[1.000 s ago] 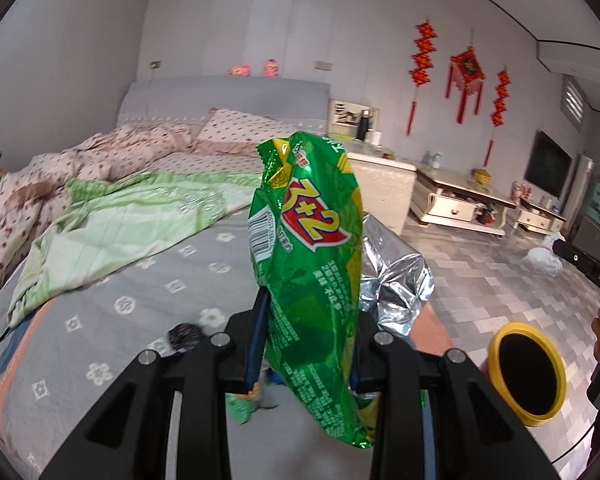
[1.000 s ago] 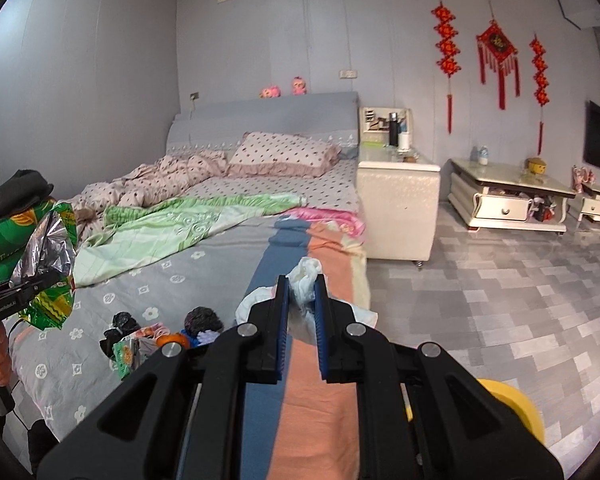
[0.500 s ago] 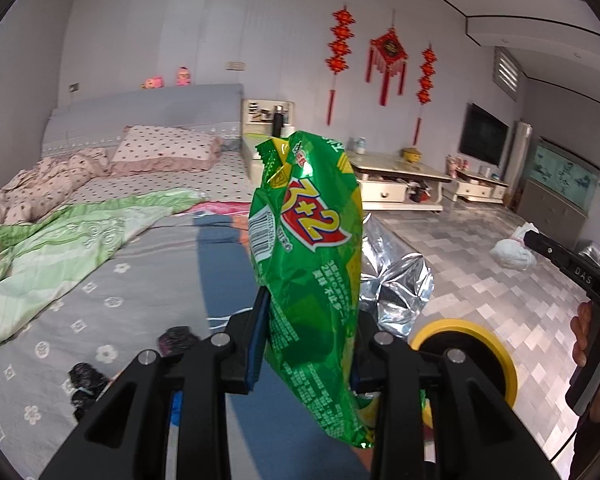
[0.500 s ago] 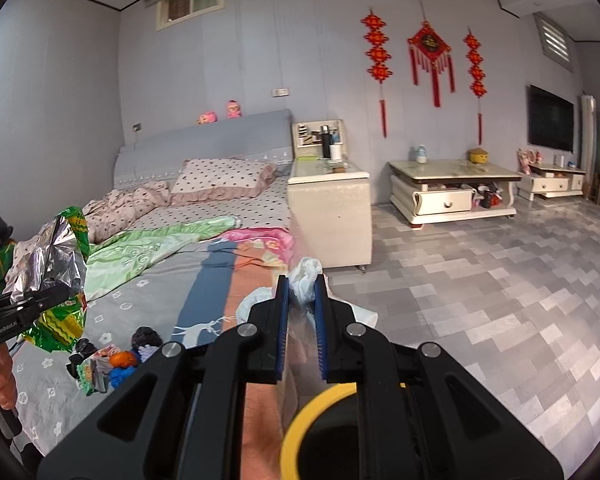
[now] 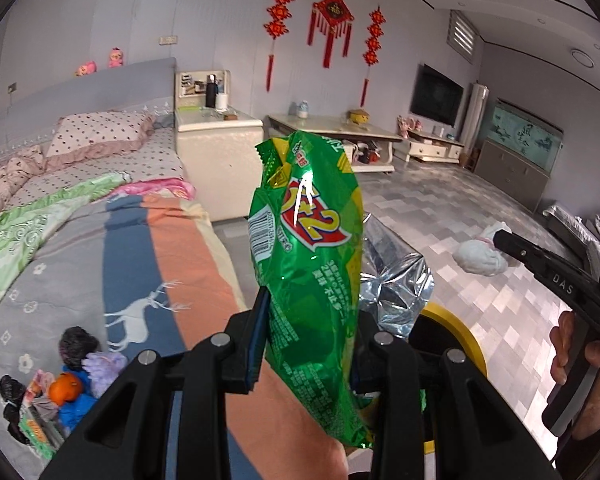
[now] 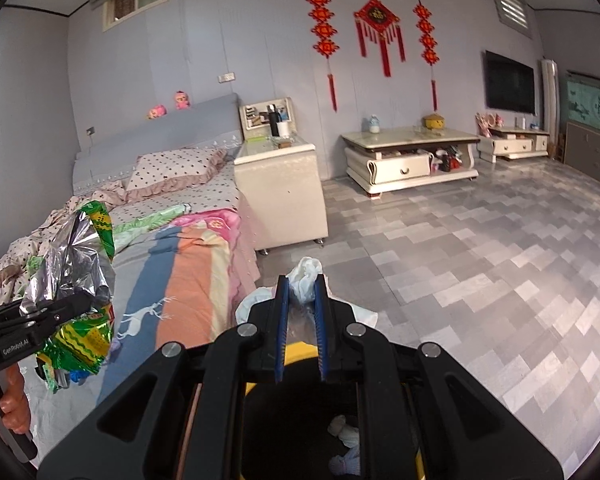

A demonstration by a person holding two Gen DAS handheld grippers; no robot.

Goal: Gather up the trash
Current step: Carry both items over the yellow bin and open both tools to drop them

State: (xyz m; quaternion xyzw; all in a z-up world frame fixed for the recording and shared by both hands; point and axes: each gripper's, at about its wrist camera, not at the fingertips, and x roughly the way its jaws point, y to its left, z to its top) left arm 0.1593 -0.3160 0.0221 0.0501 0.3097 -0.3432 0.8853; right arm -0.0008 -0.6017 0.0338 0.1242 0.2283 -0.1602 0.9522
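Right wrist shows the bin below with scraps inside, right gripper clamping tissue, left gripper clamping a wrapper, more litter remaining on the bed.

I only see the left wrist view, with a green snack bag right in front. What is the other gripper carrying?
Observer: The right gripper is shut on a white tissue wad.
Visitor: Where is the bin from there?
Observer: The yellow-rimmed bin sits directly below the right gripper's fingers.
Visitor: Anything in it?
Observer: Yes, white crumpled scraps lie inside.
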